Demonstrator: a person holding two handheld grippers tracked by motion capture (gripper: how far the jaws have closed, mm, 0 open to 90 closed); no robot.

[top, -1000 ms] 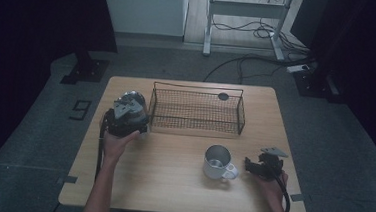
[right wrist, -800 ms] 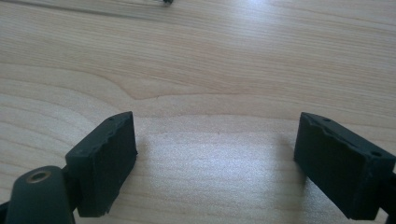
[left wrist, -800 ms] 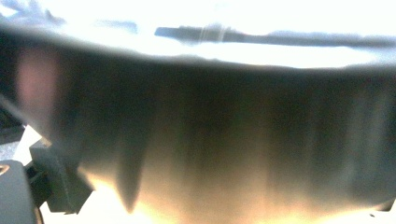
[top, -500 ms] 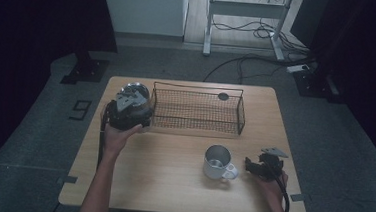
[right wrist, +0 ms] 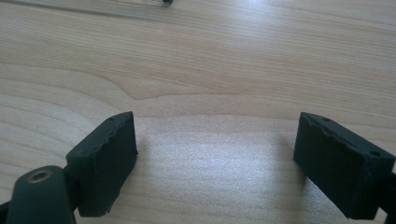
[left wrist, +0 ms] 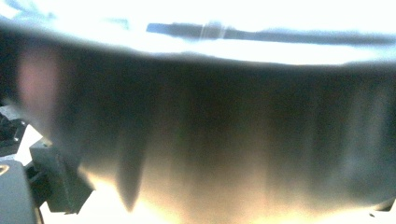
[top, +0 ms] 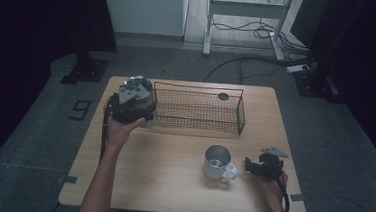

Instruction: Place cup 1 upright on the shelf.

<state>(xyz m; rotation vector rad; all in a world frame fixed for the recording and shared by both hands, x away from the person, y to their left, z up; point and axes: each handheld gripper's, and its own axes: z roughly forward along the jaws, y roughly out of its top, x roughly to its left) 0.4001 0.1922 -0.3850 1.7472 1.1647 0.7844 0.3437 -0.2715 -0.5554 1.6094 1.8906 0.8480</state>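
My left gripper (top: 135,103) is raised over the table's left rear, beside the left end of a black wire basket (top: 241,117). It is shut on a shiny steel cup (top: 138,81). In the left gripper view the cup's metal wall (left wrist: 210,130) sits right against the camera, with one grey finger (left wrist: 60,184) at the lower left. A second steel mug (top: 217,161) with a handle stands upright at the front right. My right gripper (top: 258,164) rests just right of that mug. Its jaws stand open (right wrist: 215,154) over bare wood, nothing between them.
The wooden table (top: 160,184) has the basket across its back half. A small dark round object (top: 223,96) lies at the basket's far right corner. Beyond the table, cables trail over the floor (top: 249,65).
My left hand has lifted the steel cup upward and a little toward the basket's left end. The right gripper and the mug have stayed put.
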